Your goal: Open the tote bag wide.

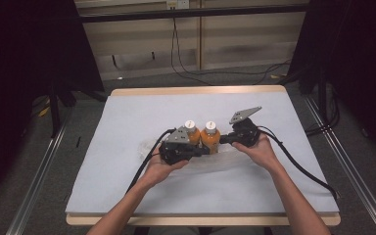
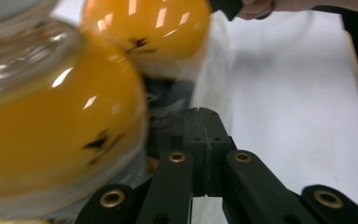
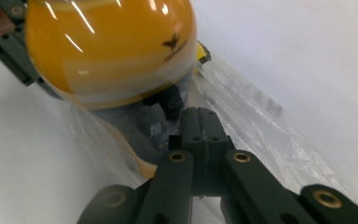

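Nearest the person, both forearms come in from six o'clock and meet at the middle of the white-covered table (image 1: 127, 186).

Left gripper (image 1: 203, 150): jaws fully closed, pads together with no gap in the left gripper view (image 2: 204, 135). Whether they pinch film cannot be told. It lies at the eight o'clock side of the bottles.

Right gripper (image 1: 223, 139): jaws likewise closed tight (image 3: 204, 135), tips resting against the clear plastic bag (image 3: 261, 135); a pinch on the film is possible but not confirmed. It sits at four o'clock of the bottles.

Work item: two orange juice bottles (image 1: 210, 135) with white caps stand upright, side by side and touching, at table centre, on or in the crumpled bag (image 1: 147, 147).

Judgement: bagging appears under way. Bottles are gathered at the bag; the film is loose around their bases, not drawn up over them. Remaining: enclose both bottles and settle the bag
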The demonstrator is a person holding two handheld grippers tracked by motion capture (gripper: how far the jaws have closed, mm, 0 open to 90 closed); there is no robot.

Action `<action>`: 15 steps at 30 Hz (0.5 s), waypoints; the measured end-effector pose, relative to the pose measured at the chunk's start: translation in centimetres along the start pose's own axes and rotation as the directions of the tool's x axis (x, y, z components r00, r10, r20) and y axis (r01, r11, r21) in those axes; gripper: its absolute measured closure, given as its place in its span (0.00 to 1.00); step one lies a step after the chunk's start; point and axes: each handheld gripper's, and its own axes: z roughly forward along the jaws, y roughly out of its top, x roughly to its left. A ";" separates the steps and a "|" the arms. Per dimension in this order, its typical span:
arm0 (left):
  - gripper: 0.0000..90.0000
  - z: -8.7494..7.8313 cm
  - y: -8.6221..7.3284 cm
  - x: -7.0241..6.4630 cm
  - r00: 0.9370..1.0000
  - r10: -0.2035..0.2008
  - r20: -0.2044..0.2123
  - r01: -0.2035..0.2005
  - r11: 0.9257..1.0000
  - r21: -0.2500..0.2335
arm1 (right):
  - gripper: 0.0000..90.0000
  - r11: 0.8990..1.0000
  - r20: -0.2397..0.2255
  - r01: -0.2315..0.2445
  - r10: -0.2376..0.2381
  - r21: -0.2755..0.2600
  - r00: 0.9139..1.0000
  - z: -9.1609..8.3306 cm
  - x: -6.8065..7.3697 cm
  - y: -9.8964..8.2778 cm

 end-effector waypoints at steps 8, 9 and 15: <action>1.00 1.2 -0.4 0.1 0.999 0.027 -0.047 -0.025 0.999 0.042 | 1.00 0.999 -0.008 -0.009 0.010 0.033 1.000 1.8 -0.6 -0.1; 1.00 1.4 -0.6 -0.1 0.998 0.027 -0.049 -0.024 0.998 0.052 | 1.00 0.999 -0.002 -0.008 0.008 0.040 1.000 2.0 -0.6 -0.1; 1.00 2.4 -1.3 -0.4 0.999 0.038 -0.022 -0.036 0.995 0.095 | 1.00 0.999 -0.001 -0.014 0.014 0.045 1.000 2.8 -1.0 0.1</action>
